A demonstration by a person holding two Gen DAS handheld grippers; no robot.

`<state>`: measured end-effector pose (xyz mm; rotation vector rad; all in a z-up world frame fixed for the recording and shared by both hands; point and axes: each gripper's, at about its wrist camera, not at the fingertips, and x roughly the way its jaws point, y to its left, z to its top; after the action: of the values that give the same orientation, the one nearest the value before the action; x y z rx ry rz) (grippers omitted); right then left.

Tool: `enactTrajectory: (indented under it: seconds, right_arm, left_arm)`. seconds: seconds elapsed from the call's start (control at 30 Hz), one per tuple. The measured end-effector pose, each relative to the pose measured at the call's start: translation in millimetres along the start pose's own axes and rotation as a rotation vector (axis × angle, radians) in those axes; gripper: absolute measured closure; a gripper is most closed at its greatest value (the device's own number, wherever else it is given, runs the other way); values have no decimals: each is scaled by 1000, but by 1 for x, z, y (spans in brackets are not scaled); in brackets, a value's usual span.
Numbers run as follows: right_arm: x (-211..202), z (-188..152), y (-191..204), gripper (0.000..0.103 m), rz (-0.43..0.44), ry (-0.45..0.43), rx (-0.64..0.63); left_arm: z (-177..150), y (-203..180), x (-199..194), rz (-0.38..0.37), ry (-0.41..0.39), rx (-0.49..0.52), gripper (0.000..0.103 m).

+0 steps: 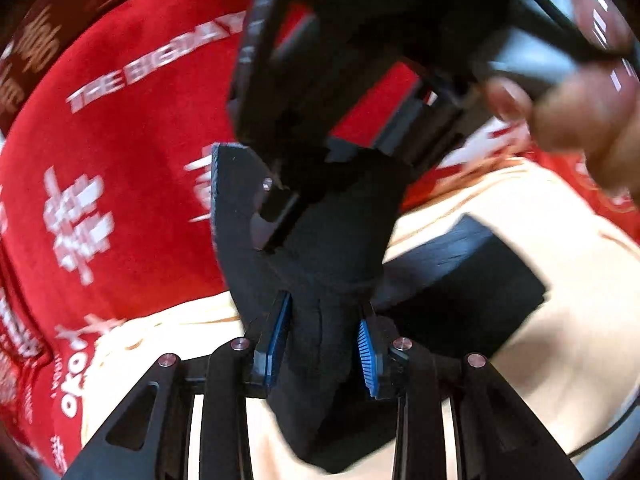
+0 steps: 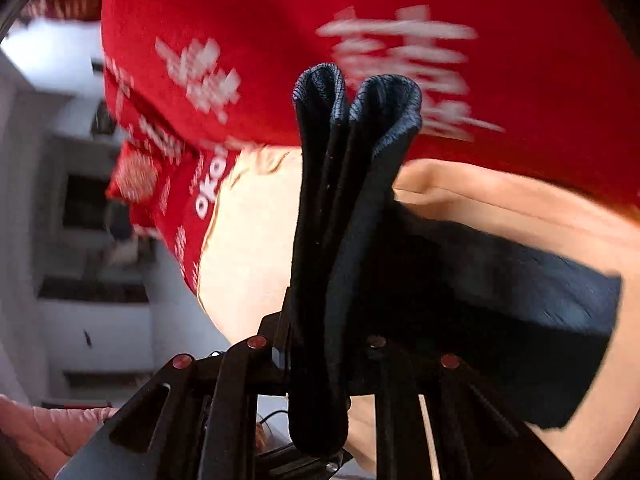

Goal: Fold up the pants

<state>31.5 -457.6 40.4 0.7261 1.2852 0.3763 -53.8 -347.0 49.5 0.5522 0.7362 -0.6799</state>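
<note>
Up front in the left wrist view, the left gripper (image 1: 324, 344) jaws pinch a bunched fold of the dark navy fabric pants (image 1: 460, 280) above a cream sheet (image 1: 560, 360), while in the right wrist view the right gripper (image 2: 320, 360) jaws clamp another doubled fold of the same pants before a red printed blanket (image 2: 260, 8).

My left tongs (image 1: 326, 344): black linkage arms with long cut-out slots, round silver rivet heads at the joints, blue ribbed pads (image 1: 370, 354) on the fingertips; my right tongs (image 2: 320, 344): same black slotted arms, rivets here look reddish, pads hidden; a thin black cable trails beneath them; pink sleeve (image 2: 60, 424) at the lower left corner, blurred.
</note>
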Motion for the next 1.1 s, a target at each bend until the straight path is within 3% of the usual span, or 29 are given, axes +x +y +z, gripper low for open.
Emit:
enactTrajectory:
  seconds: [0.2,0.33,0.5,0.57,0.6,0.67,0.87,1.0,1.1]
  right_arm:
    - [-40,-46,-94,85,34,-84,151]
    - [-36,-66,-142,85,18,-91,220]
    - [-15,-82,-179,82,6,-74,274]
    - [-5,-85,-186,80,20,-75,290]
    - [-3,-87,-189,79,15,-78,287]
    - [0,-89,-194,78,18,-82,290]
    - [-2,-88,-184,78,-42,-96,269]
    - [-6,-93,-180,75,-128,-107,244]
    - [-5,-93,-171,73,-204,-121,218]
  left_arm:
    - [15,-89,13,-78,29,112,70]
    - [9,-135,37,-100,94,180,70]
    - [-8,-164,62,-94,184,221,70]
    - [-14,-166,66,-80,207,244,66]
    - [-16,-168,67,-77,215,254,51]
    - [-20,-161,65,-79,228,238,39]
    - [-23,-130,53,-99,286,193,39]
    - [-20,-96,46,-100,315,80,39]
    - [-21,-62,48,-109,377,-61,39]
